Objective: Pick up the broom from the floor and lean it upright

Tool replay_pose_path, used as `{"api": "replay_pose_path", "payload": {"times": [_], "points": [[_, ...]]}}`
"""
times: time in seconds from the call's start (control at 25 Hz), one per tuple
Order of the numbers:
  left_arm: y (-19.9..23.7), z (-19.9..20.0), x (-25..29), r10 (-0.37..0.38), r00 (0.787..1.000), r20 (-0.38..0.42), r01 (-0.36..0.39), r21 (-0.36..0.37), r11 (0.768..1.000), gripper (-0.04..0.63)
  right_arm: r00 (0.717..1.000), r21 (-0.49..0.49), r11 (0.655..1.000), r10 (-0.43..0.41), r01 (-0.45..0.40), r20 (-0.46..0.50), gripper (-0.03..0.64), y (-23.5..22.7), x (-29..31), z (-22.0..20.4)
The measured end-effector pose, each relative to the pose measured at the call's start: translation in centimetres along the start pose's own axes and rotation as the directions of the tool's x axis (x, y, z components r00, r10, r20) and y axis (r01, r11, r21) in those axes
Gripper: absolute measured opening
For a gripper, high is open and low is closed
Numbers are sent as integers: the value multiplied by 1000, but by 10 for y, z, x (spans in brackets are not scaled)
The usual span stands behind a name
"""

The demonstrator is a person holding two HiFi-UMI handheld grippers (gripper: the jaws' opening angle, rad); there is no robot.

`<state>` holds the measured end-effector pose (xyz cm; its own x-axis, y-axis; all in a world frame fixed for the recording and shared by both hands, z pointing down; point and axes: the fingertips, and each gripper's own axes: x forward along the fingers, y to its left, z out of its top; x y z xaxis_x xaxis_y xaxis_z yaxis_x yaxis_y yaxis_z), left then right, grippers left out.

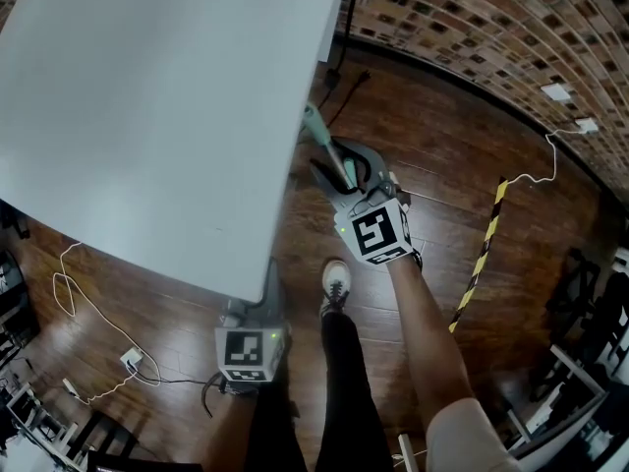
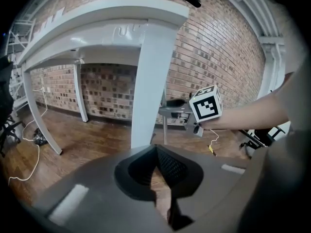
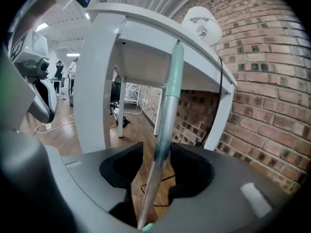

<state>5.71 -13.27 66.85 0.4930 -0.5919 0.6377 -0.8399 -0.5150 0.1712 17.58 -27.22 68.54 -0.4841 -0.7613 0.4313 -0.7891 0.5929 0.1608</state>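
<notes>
The slim broom handle (image 3: pixel 167 106), silver metal below and pale green at the upper grip, is standing nearly upright, and its top is leaning against the edge of the large white table (image 3: pixel 97 76). Its brush end is not showing in any view. In the head view the green tip (image 1: pixel 314 126) is resting right at the table's long side, above the dark wooden plank floor (image 1: pixel 423 146).

The grey hand-held right gripper (image 3: pixel 156 148), carrying a black-and-white marker cube (image 1: pixel 374 231), is sitting around the handle. Its black jaws are standing wide apart, with the handle running up between them and a gap showing on each side, so the pads are not pressing on it. A person's bare forearm (image 1: pixel 425 313) is reaching out to this gripper.

The grey left gripper (image 2: pixel 156 152) is hanging lower, by the table's near corner and well apart from the broom. Its jaw tips are meeting, with nothing between them. It is pointing past a white table leg (image 2: pixel 148 91) towards the right gripper's cube.

A white shoe (image 1: pixel 335 283) is standing on the floor between the two grippers. A red-brown brick wall (image 1: pixel 472 18) is running behind the table, a yellow-and-black striped strip (image 1: pixel 482 254) is lying on the floor to the right, and a thin white cable (image 1: pixel 69 293) is looping across the boards on the left.
</notes>
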Motion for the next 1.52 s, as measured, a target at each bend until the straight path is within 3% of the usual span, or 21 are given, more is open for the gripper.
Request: {"api": "replay_pose_path", "payload": {"times": [0.44,0.96,1.2,1.52], "points": [[-9,0,2,-42,999,7,42,-21,999,0,999,58,997,-45,43,25,192,-9,3,3],[1,-10,-3,1,1000,7,0,-150,989,0,995,76,993,-95,93,35,184,-21,-3,-2],[0,-7,0,9,1000,12,-7,-134,991,0,993,89,990,-113,109,41,181,-28,-8,-1],[-1,27,-20,20,999,49,-20,6,1000,0,991,94,986,-134,135,-12,53,-26,-42,-9]]}}
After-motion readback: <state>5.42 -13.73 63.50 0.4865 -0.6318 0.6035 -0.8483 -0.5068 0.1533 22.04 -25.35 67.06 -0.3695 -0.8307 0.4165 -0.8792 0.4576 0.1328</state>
